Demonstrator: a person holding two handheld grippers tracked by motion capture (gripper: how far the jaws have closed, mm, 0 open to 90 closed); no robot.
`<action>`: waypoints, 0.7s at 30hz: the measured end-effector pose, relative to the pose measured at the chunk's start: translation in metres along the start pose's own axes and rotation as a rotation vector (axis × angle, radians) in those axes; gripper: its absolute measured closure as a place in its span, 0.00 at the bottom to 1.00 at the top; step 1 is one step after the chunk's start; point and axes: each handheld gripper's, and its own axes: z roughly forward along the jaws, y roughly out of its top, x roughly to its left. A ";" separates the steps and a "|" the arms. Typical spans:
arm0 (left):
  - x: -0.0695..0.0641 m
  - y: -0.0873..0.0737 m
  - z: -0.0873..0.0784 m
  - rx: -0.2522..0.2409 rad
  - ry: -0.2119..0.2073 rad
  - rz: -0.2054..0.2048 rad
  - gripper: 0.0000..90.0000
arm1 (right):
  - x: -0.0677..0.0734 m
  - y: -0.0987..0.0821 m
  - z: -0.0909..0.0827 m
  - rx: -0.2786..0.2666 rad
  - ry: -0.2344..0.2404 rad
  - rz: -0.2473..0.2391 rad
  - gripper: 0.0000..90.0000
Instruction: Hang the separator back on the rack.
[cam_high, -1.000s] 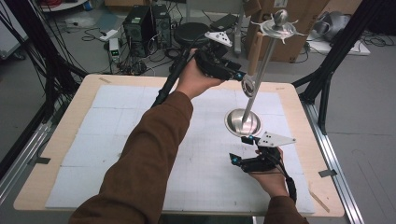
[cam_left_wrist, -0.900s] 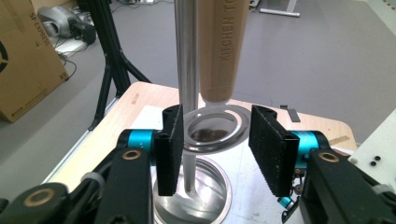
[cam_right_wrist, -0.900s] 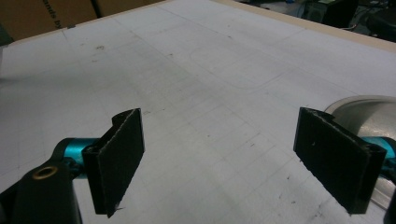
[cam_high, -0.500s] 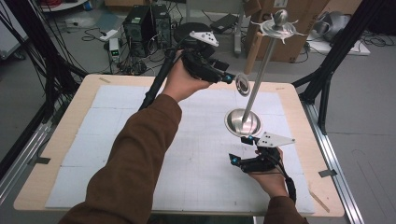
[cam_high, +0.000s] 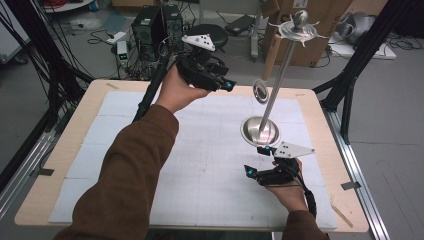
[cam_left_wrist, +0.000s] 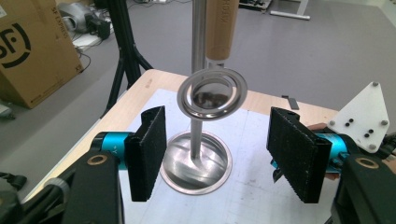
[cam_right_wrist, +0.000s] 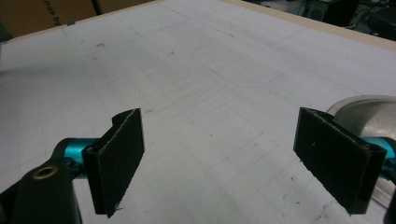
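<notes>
Left tongs (cam_high: 227, 86) up over the far edge of the worktop (cam_high: 125, 95), jaws apart and just been opening, nothing between the pads; the ring (cam_high: 261, 91) sits past them. Right tongs (cam_high: 255, 161) low near the right edge, jaws wide, empty, just beside the stand's base. Largest down: worktop with a white gridded mat (cam_high: 200, 150); metal stand (cam_high: 280, 75), pole leaning, round dish base (cam_high: 260, 131) right of centre, spiked cap up top. Metal ring next to the pole about halfway up, blurred, can't tell if it's hooked on or loose. In the left gripper view the ring (cam_left_wrist: 214, 94) sits in front of the pole, above the base.
</notes>
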 end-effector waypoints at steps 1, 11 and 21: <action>0.000 -0.001 -0.002 -0.001 -0.002 -0.003 0.42 | 0.000 0.000 0.000 0.001 0.000 -0.001 0.17; -0.005 -0.008 -0.020 -0.013 0.001 0.003 0.38 | 0.001 0.000 0.000 0.001 0.001 -0.002 0.17; -0.004 -0.029 -0.041 -0.035 0.017 -0.019 0.36 | 0.003 0.000 0.003 0.007 0.004 -0.002 0.17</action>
